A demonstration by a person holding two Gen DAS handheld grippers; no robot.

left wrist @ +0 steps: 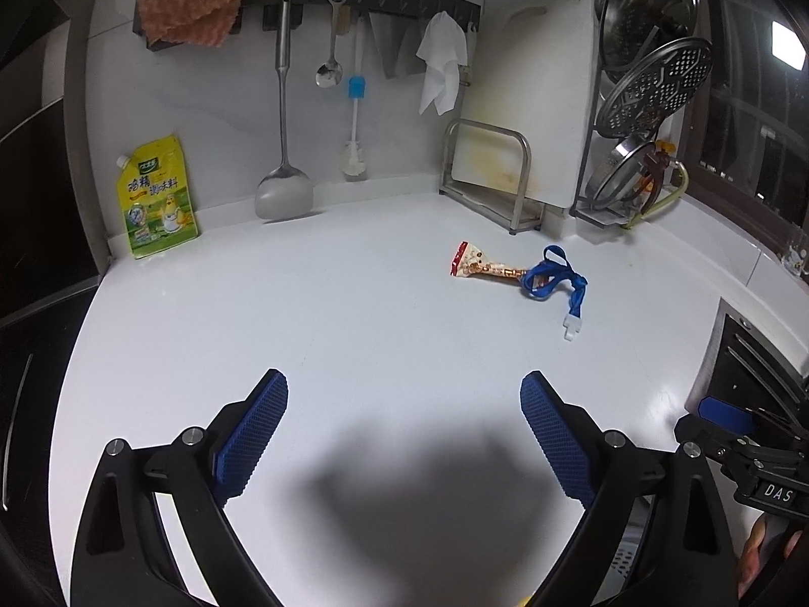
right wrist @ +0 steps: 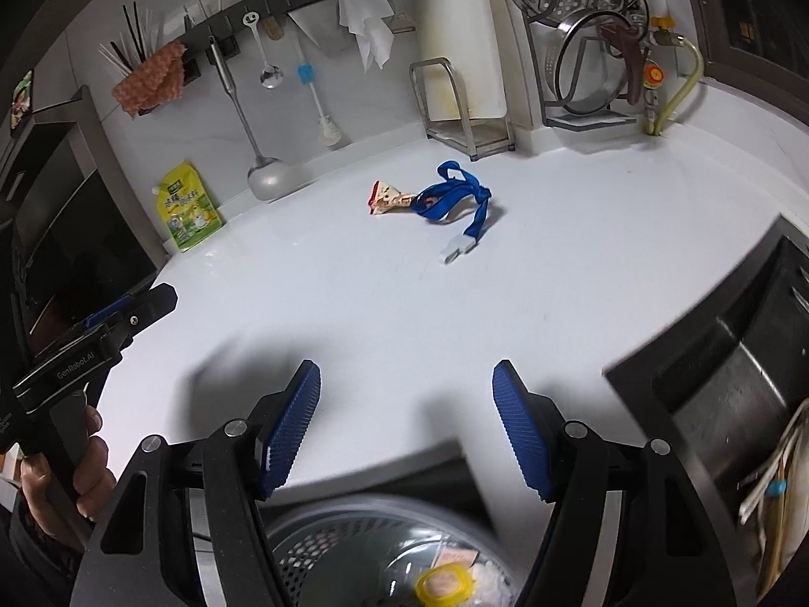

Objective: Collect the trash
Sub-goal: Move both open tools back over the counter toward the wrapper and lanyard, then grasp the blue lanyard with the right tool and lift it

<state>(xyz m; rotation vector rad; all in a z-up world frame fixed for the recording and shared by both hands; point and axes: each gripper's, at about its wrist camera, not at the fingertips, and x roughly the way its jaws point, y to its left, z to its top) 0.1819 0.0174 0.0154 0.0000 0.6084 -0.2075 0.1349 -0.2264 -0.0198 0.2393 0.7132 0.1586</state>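
Note:
A crumpled snack wrapper (left wrist: 480, 265) lies on the white counter (left wrist: 328, 303), with a blue lanyard (left wrist: 553, 278) tangled over its right end. Both show in the right wrist view too, the wrapper (right wrist: 387, 197) and the lanyard (right wrist: 452, 197). My left gripper (left wrist: 404, 389) is open and empty, well short of them. My right gripper (right wrist: 407, 379) is open and empty, above the counter's front edge. Below it stands a grey perforated bin (right wrist: 323, 556) holding a yellow-rimmed item (right wrist: 445, 584) and other scraps.
A yellow seasoning pouch (left wrist: 156, 197) leans on the back wall. A spatula (left wrist: 283, 187), spoon and brush hang there. A metal rack with a cutting board (left wrist: 526, 116) and a lid rack (left wrist: 642, 101) stand back right. A sink (right wrist: 733, 379) lies right.

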